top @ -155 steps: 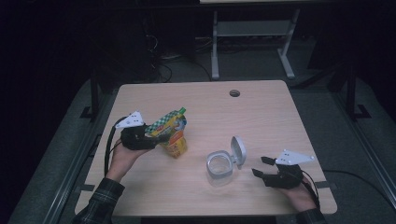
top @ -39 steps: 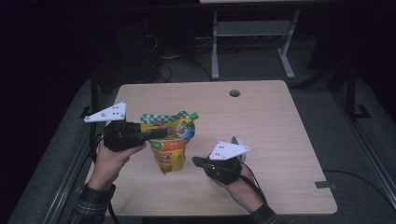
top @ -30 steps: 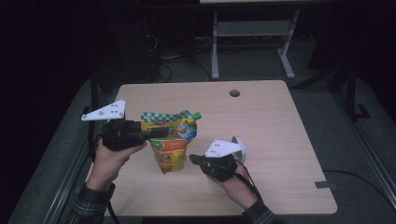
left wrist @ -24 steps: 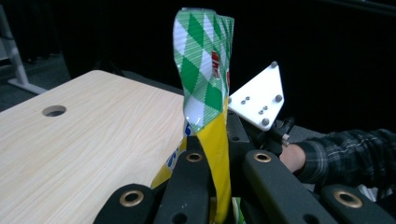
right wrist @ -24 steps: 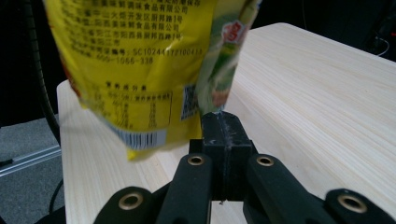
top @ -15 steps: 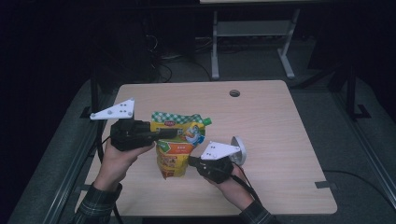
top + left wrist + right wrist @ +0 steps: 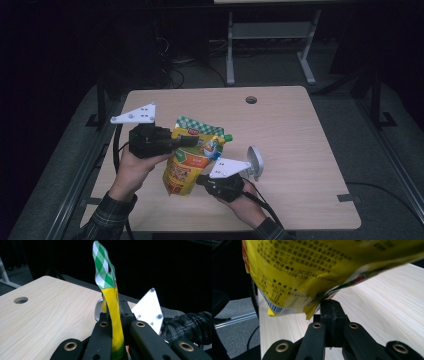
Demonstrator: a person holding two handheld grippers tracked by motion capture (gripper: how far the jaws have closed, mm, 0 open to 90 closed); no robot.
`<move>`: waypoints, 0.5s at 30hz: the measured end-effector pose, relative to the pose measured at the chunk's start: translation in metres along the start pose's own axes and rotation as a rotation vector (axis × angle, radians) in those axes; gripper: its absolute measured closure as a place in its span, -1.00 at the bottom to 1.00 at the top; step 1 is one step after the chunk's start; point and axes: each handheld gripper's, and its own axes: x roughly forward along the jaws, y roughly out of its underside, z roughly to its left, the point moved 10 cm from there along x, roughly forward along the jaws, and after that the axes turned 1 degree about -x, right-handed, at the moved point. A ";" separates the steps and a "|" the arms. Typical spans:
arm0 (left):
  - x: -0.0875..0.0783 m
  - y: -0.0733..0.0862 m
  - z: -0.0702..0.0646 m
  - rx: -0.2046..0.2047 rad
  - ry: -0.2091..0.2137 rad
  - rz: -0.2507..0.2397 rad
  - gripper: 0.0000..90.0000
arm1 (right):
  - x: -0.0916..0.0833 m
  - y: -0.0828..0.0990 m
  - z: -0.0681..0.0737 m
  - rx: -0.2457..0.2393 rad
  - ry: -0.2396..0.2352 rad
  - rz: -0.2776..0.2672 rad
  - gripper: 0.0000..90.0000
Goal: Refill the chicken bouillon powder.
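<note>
pouch (image 7: 192, 157): shifted toward table (image 7: 280, 125) centre, tilted; left gripper (image 7: 187, 141) clamps its top, right gripper (image 7: 202, 180) pinches its bottom; ready for pouring.

Left tongs (image 7: 192, 142) clamped, right tongs (image 7: 200, 179) clamped

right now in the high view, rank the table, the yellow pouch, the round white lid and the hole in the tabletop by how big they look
1. table, by far the largest
2. yellow pouch
3. round white lid, tilted and partly hidden behind the right tool's plate, so its full size is unsure
4. hole in the tabletop, smallest
</note>
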 end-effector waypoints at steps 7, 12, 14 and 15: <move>0.010 -0.003 0.001 -0.004 0.003 0.013 1.00 | 0.002 -0.003 0.009 -0.005 -0.039 -0.032 1.00; 0.020 -0.002 0.001 -0.002 0.007 0.037 1.00 | 0.003 -0.003 0.015 -0.022 -0.065 -0.044 1.00; 0.024 -0.002 0.003 -0.007 0.007 0.045 1.00 | 0.003 -0.003 0.017 -0.028 -0.074 -0.049 1.00; 0.025 -0.002 0.004 -0.006 0.005 0.050 1.00 | 0.003 -0.003 0.017 -0.031 -0.078 -0.051 1.00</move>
